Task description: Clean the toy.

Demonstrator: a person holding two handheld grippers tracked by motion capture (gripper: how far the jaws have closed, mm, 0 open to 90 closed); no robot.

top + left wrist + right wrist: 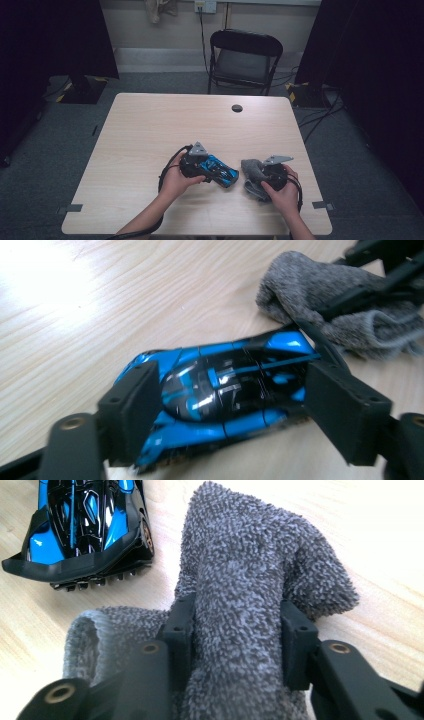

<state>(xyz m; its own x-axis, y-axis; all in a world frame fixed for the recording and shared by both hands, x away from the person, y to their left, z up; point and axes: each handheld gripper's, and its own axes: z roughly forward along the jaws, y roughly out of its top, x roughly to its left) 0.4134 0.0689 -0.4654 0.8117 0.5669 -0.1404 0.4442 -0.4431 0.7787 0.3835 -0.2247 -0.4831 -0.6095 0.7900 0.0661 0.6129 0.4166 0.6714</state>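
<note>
A blue and black toy car (225, 385) lies on the wooden table (150, 130), crosswise between the jaws of my left gripper (232, 405). Both pads sit against the car, one near its nose and one at its tail, so this gripper is shut on it. From above, the car (222, 172) sticks out to the right of the left gripper (212, 169). Just right of it, my right gripper (237, 630) is shut on a raised fold of a grey sock (240, 565), with the pads pressed into the fabric. From above, the sock (252, 170) is bunched under the right gripper (260, 176).
A round cable hole (237, 108) is near the table's far edge. A black folding chair (244, 57) stands behind the table. Dark stands and cables sit on the carpet at both sides. The car's tail (85, 535) is close to the sock.
</note>
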